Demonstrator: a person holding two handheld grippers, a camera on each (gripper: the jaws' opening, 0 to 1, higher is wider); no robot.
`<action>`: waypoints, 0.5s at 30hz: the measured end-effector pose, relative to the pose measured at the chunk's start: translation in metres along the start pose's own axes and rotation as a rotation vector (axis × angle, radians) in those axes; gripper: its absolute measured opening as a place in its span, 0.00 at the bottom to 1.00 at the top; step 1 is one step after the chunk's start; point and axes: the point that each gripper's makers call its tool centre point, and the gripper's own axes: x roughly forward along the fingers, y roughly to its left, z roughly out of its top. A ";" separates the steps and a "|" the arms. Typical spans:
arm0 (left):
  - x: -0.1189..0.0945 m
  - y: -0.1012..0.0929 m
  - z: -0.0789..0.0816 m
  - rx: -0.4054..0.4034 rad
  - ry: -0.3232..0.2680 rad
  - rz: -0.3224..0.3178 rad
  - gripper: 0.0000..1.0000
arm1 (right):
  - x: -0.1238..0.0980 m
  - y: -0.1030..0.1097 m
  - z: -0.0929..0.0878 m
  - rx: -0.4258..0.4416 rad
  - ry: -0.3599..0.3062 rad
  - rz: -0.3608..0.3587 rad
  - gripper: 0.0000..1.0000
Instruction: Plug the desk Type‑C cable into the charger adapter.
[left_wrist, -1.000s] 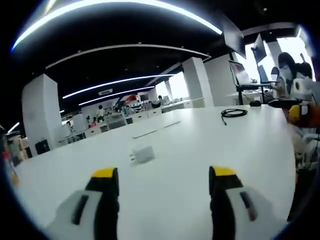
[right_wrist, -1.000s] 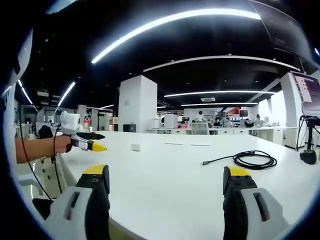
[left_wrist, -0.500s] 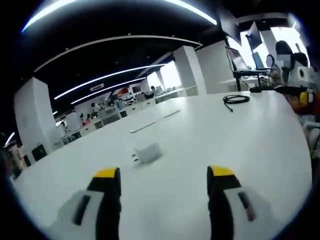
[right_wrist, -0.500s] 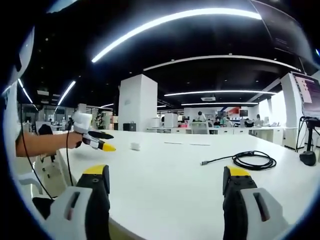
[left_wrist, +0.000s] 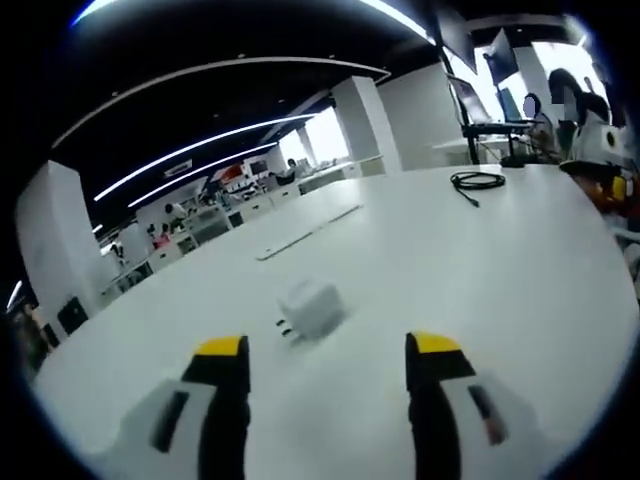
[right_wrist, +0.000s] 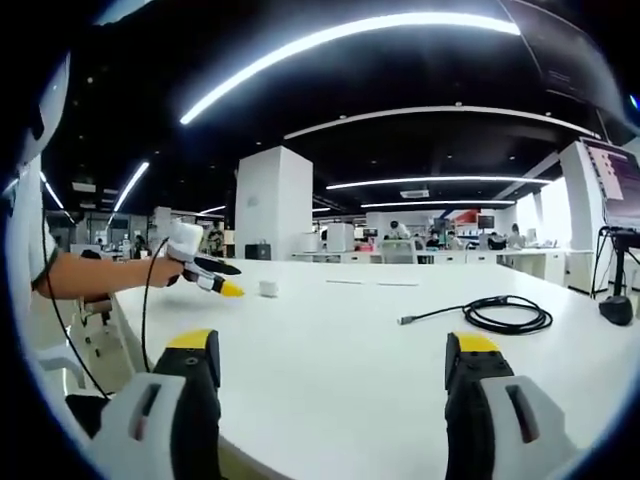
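Observation:
A small white charger adapter (left_wrist: 313, 308) lies on the white table (left_wrist: 420, 260), prongs toward the left, just ahead of my open left gripper (left_wrist: 325, 350). From the right gripper view the same adapter (right_wrist: 268, 289) is a small white block with the left gripper (right_wrist: 222, 277) close beside it, held by a person's arm. A black Type‑C cable (right_wrist: 505, 317) lies coiled on the table, its plug end (right_wrist: 404, 321) stretched out left. My right gripper (right_wrist: 335, 352) hangs open at the table's near edge, well short of the cable. The cable coil (left_wrist: 477, 181) also lies far right in the left gripper view.
A black stand with a monitor (right_wrist: 612, 240) rises at the table's right end. Two thin flat strips (left_wrist: 300, 230) lie farther across the table. Office desks, white pillars and distant people fill the background. A person (left_wrist: 585, 110) sits at the right in the left gripper view.
The left gripper has moved forward across the table toward the adapter, which now looms larger between its jaws. The right gripper has stayed put.

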 end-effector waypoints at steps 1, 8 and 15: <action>-0.004 -0.008 0.001 0.011 0.008 -0.005 0.62 | 0.000 0.000 -0.001 0.001 0.004 0.000 0.94; 0.014 0.003 0.004 0.080 0.059 -0.039 0.56 | -0.001 0.000 -0.006 0.012 0.014 -0.002 0.94; 0.032 0.012 0.004 0.113 0.101 -0.069 0.53 | 0.000 0.000 -0.007 0.009 0.014 0.007 0.93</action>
